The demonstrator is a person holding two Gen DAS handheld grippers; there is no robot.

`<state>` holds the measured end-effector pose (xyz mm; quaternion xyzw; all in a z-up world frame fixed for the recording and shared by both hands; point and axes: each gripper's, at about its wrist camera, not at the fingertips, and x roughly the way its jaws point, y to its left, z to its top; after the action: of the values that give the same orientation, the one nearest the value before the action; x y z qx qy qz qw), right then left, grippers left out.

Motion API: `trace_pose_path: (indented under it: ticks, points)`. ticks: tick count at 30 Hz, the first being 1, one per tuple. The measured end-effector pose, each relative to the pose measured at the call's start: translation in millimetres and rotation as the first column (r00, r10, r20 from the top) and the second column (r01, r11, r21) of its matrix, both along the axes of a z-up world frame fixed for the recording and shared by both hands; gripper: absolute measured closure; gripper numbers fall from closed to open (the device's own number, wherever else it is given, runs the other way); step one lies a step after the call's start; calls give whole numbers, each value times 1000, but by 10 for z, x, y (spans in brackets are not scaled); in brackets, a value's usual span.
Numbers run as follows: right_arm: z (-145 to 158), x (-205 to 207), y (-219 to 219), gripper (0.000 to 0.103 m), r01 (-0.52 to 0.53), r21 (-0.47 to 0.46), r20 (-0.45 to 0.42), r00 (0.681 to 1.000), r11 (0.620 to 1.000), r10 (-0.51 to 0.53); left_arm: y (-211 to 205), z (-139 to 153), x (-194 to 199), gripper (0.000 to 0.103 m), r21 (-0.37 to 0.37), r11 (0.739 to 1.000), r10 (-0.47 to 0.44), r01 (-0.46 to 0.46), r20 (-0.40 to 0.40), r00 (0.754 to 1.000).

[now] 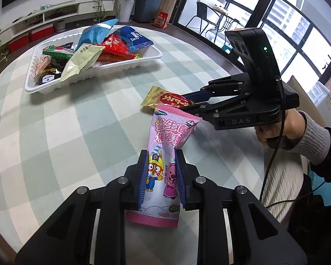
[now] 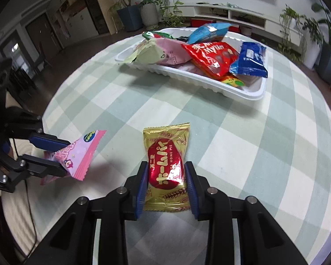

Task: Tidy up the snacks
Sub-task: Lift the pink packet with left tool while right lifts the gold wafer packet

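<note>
Nearest the left wrist camera, the pink cartoon-printed foil snack pouch sits between the jaws of the left gripper, which are closed on its lower middle, the film visibly pinched in. Its upper end stands free above the checked green-and-white tabletop. Judged light, soft and crushable; the film looks slippery, so a hold across the flat middle, clear of the crimped end seals, seems soundest.

To the right, the gold foil pie packet with a red oval label lies between the jaws of the right gripper. The blue pads touch its two long sides, so it appears gripped; whether it is lifted off the tabletop cannot be told. Contents are judged brittle, so light pressure is advised.

Farther off stands the white ribbed plastic tray, well apart from both grippers and already heaped.

Count, left to right in the left wrist view:
- Held packets: two, one per gripper.
- Tray: one.
- Packets in tray: at least seven distinguishable, among them a pale green pouch, a light blue bag, a red bag and a dark blue bag. Overlap prevents a firm total.
- Loose packets on the tabletop outside the jaws: none seen.

Both remaining packets are judged bound for the tray.
</note>
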<state>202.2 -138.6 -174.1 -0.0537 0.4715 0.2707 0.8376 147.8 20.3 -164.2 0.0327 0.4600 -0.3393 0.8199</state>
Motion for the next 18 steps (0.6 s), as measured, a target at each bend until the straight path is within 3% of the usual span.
trace_pose_path:
  ticks: [10,18]
  points:
    - [118,87,-285,68,70,245,-119,992,967,-42,99,125,32,81,-24,999,30,-30,14,999]
    - [267,197,-408,68,104,359,-148,988,927,-53,173,300,165,81,-49,997,63,-61,35,997]
